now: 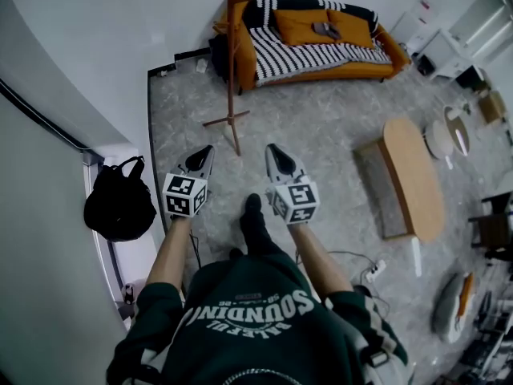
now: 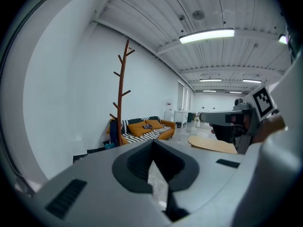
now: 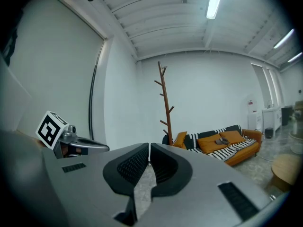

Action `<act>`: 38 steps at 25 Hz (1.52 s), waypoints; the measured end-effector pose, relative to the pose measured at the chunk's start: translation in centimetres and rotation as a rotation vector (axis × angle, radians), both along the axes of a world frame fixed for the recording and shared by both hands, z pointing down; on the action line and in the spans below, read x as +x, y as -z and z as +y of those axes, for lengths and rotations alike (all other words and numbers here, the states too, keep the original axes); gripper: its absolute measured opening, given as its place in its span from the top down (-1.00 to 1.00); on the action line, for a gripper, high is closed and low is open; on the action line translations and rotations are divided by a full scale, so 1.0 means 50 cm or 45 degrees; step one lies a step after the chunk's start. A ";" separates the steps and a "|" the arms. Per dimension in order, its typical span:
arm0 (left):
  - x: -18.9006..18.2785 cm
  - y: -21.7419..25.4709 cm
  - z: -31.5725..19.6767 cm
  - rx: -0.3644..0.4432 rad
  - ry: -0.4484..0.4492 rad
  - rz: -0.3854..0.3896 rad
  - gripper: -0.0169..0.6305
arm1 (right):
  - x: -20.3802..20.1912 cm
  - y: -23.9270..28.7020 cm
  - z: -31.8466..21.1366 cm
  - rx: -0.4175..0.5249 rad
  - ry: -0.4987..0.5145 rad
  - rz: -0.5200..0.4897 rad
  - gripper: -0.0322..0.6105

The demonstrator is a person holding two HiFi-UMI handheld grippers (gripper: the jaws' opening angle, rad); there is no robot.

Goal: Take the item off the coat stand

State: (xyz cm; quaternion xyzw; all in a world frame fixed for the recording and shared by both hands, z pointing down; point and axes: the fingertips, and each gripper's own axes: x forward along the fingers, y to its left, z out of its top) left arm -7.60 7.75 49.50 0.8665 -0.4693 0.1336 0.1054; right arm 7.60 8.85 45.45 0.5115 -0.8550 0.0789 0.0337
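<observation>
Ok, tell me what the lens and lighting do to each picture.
Head view: fisheye, the wall bows. Left gripper view: ceiling lamp blown white, the left gripper soft up close, dark round rim. Right gripper view: same dark rim, coat stand sharp.

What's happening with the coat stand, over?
Left tool and right tool shut, empty. Coat stand ahead, not reached; dark item hanging low on it. Only floor between.
</observation>
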 end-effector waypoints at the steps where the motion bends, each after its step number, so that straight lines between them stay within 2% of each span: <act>1: 0.000 -0.003 -0.018 -0.008 -0.001 -0.003 0.95 | -0.001 -0.002 -0.019 -0.002 0.001 -0.001 0.90; 7: -0.013 -0.007 -0.135 -0.026 0.012 -0.019 0.95 | -0.030 -0.004 -0.141 -0.005 0.050 0.022 0.90; 18: -0.010 0.009 -0.376 -0.040 0.080 -0.038 0.95 | -0.034 0.019 -0.419 0.000 0.141 0.008 0.90; 23: -0.017 0.011 -0.476 -0.031 0.150 -0.027 0.95 | -0.041 0.009 -0.512 0.005 0.216 0.081 0.90; 30: 0.002 0.005 -0.530 -0.038 0.184 -0.015 0.95 | -0.019 0.008 -0.592 0.001 0.226 0.059 0.90; 38: -0.031 -0.010 -0.567 -0.040 0.227 -0.007 0.95 | -0.059 -0.024 -0.625 -0.026 0.268 0.048 0.90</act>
